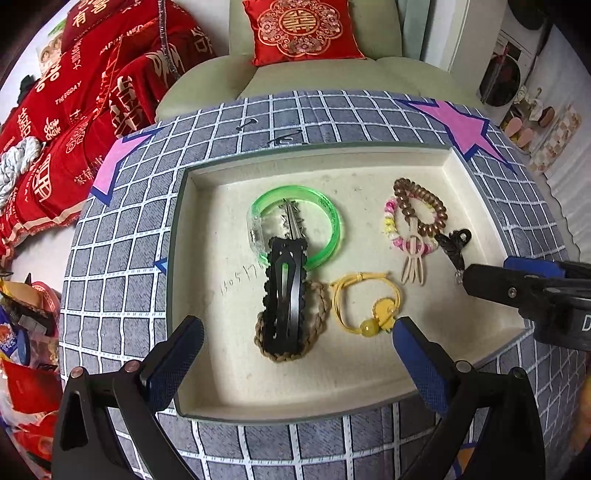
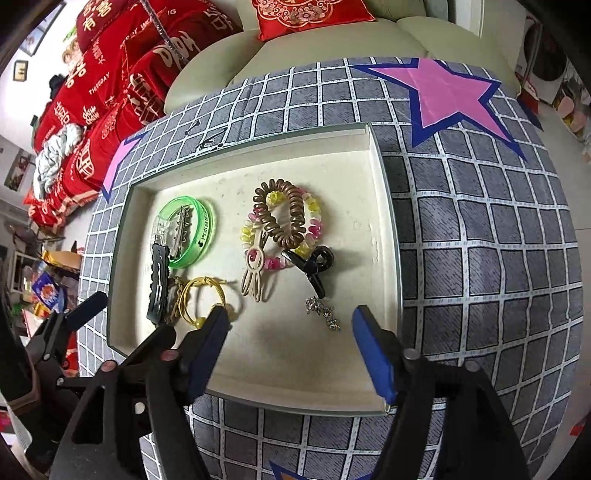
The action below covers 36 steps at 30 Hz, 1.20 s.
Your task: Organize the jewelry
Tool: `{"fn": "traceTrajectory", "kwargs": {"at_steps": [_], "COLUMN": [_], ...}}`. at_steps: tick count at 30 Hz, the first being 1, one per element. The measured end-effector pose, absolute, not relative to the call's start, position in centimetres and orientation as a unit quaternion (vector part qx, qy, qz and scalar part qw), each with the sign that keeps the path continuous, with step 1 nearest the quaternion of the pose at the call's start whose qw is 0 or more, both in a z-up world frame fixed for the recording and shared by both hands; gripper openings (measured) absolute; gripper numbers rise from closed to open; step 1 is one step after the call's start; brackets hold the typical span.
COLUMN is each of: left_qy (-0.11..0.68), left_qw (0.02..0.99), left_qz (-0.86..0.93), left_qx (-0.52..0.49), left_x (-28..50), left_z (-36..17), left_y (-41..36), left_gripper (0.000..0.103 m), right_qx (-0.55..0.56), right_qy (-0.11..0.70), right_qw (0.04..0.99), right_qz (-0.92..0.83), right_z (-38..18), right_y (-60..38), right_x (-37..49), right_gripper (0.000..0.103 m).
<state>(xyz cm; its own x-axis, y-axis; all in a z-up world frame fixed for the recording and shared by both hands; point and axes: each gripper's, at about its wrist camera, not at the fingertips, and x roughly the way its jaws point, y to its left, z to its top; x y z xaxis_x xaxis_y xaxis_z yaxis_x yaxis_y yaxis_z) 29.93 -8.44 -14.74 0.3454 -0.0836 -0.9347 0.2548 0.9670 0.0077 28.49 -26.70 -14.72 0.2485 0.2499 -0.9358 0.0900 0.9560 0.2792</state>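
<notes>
A cream tray (image 1: 369, 373) on the checked cloth holds the jewelry. On its left lie a green bangle (image 1: 334, 225), a black snap clip (image 1: 286, 295) and a braided brown band (image 1: 322, 314). A yellow cord bracelet (image 1: 364, 299) lies mid-tray. On the right are a brown spiral hair tie (image 1: 419, 199), a pink and yellow bead bracelet (image 1: 390, 229) and a black claw clip (image 1: 456, 240). My left gripper (image 1: 297, 332) hangs open above the snap clip. My right gripper (image 2: 290, 315) is open; a small silver piece (image 2: 323, 314) lies loose on the tray (image 2: 295, 369) between its fingers.
The grey checked cloth (image 1: 118, 295) with pink stars (image 1: 461, 125) surrounds the tray. Two dark hairpins (image 1: 247, 123) (image 1: 284, 139) lie on it behind the tray. A pale sofa with a red cushion (image 1: 303, 29) stands beyond, and red bedding (image 1: 92, 92) is piled at left.
</notes>
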Motion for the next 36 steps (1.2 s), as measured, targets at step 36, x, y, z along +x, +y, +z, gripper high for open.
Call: {"fn": "traceTrajectory", "kwargs": {"at_steps": [36], "left_qy": [0.564], "left_qw": [0.818], "left_qz": [-0.089], "left_qx": [0.073], "left_x": [18.5], "left_z": [-6.6], "left_y": [-2.7], "left_gripper": [0.103], "right_qx": [0.092], "right_qy": [0.584], "right_qw": [0.806], "right_qz": [0.003], "right_z": [-6.1], "right_y": [-23.5], "right_x": [16.3], "right_gripper": [0.103]}}
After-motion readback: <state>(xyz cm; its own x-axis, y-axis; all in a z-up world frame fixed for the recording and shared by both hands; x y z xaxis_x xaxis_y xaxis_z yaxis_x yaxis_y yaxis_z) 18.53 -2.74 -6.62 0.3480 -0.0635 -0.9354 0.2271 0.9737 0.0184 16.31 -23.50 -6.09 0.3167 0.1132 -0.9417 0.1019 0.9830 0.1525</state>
